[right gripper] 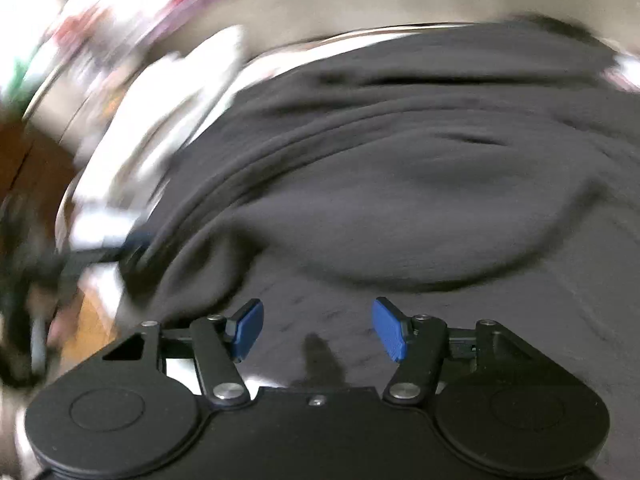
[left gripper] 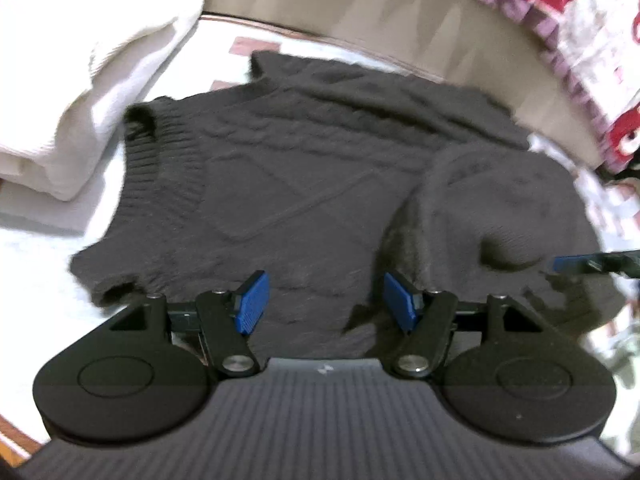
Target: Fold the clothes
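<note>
A dark grey cable-knit sweater [left gripper: 288,168] lies spread on a white bed cover, its ribbed hem at the left and one sleeve [left gripper: 500,208] folded over the body at the right. My left gripper [left gripper: 325,300] hovers over the sweater's near edge, open, with nothing between its blue pads. At the right edge of the left wrist view a blue fingertip [left gripper: 568,265] of the other gripper shows. In the blurred right wrist view the same dark sweater [right gripper: 400,184] fills the picture, bunched in folds. My right gripper [right gripper: 317,330] stands open above it, nothing between the pads.
A folded white garment [left gripper: 92,80] is stacked at the left of the sweater. A beige headboard [left gripper: 360,12] curves behind the bed, with a red and purple patterned cloth [left gripper: 560,20] at the upper right. Brown floor [right gripper: 36,168] shows at the left of the right wrist view.
</note>
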A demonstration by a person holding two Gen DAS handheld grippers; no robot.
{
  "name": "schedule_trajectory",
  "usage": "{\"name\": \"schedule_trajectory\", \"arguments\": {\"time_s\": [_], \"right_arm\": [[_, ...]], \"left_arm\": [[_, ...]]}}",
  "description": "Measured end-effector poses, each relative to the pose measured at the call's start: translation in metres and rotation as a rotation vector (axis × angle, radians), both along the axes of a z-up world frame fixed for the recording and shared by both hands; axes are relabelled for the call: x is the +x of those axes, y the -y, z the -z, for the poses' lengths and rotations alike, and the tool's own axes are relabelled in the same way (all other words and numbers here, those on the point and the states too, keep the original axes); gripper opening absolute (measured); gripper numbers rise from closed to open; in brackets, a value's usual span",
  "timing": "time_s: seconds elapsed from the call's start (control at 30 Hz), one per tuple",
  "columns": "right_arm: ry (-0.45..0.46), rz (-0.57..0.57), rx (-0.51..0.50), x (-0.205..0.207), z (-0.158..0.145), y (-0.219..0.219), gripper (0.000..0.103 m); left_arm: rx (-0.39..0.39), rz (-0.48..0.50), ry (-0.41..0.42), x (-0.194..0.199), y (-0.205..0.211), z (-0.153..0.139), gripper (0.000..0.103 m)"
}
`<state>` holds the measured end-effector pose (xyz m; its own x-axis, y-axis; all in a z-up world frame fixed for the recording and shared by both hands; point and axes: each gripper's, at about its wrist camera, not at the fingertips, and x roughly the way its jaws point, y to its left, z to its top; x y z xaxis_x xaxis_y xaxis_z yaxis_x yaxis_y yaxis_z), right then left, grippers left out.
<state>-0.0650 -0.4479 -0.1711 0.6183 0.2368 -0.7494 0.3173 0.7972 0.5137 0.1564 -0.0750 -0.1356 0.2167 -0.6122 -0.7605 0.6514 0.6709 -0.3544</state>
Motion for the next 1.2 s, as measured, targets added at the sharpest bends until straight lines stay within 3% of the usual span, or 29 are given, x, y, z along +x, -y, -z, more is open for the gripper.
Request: {"name": "schedule_trajectory", "arguments": {"time_s": [0.13, 0.23, 0.33, 0.37, 0.4, 0.43, 0.5, 0.57, 0.67, 0.77, 0.83, 0.87, 0.93, 0.97, 1.0, 1.07, 1.13, 1.2], "right_arm": [[0.004, 0.370, 0.001, -0.030, 0.013, 0.054, 0.067], [0.020, 0.506, -0.003, -0.039, 0.026, 0.076, 0.068], [0.092, 0.497, -0.065, -0.033, 0.030, 0.080, 0.069], [0.112, 0.470, -0.084, -0.029, 0.029, 0.082, 0.054], [0.133, 0.439, -0.100, -0.025, 0.025, 0.084, 0.024], [0.151, 0.415, -0.123, -0.020, 0.018, 0.084, 0.014], [0.206, 0.381, -0.186, -0.018, -0.004, 0.086, 0.014], [0.260, 0.355, -0.265, -0.015, -0.030, 0.084, 0.014], [0.290, 0.359, -0.384, -0.019, -0.063, 0.078, 0.013], [0.213, 0.369, -0.490, -0.028, -0.066, 0.086, 0.013], [0.094, 0.320, -0.605, -0.023, -0.051, 0.090, 0.013], [0.053, 0.288, -0.620, -0.021, -0.042, 0.094, 0.013], [0.013, 0.274, -0.590, -0.022, -0.030, 0.103, 0.013], [-0.001, 0.293, -0.566, -0.023, -0.025, 0.107, 0.013], [-0.009, 0.317, -0.543, -0.024, -0.022, 0.112, 0.013], [-0.001, 0.356, -0.519, -0.030, -0.020, 0.116, 0.013], [-0.019, 0.338, -0.573, -0.031, -0.019, 0.113, 0.012], [-0.091, 0.292, -0.642, -0.025, -0.015, 0.112, 0.011]], "left_arm": [[-0.096, 0.025, -0.011, -0.001, -0.001, -0.006, 0.063], [-0.107, 0.029, -0.016, -0.001, 0.004, -0.004, 0.064], [-0.040, 0.028, 0.189, -0.020, 0.013, -0.015, 0.062], [-0.062, 0.071, 0.249, -0.029, 0.017, -0.022, 0.062], [-0.085, 0.114, 0.310, -0.037, 0.021, -0.028, 0.062], [-0.111, 0.152, 0.341, -0.045, 0.024, -0.033, 0.062], [-0.161, 0.215, 0.291, -0.053, 0.033, -0.035, 0.063], [-0.131, 0.297, 0.246, -0.063, 0.048, -0.027, 0.063], [0.041, 0.435, 0.289, -0.084, 0.071, -0.005, 0.063], [0.212, 0.517, 0.317, -0.097, 0.084, 0.017, 0.063], [0.233, 0.512, 0.315, -0.095, 0.082, 0.021, 0.063], [0.234, 0.506, 0.303, -0.092, 0.081, 0.021, 0.063], [0.200, 0.477, 0.245, -0.083, 0.074, 0.017, 0.042], [0.195, 0.463, 0.229, -0.079, 0.070, 0.016, 0.024], [0.191, 0.452, 0.206, -0.076, 0.066, 0.016, 0.020], [0.157, 0.444, 0.153, -0.076, 0.055, 0.013, 0.015], [0.136, 0.429, 0.130, -0.075, 0.050, 0.010, 0.015], [0.129, 0.438, 0.137, -0.076, 0.046, 0.007, 0.027]]}}
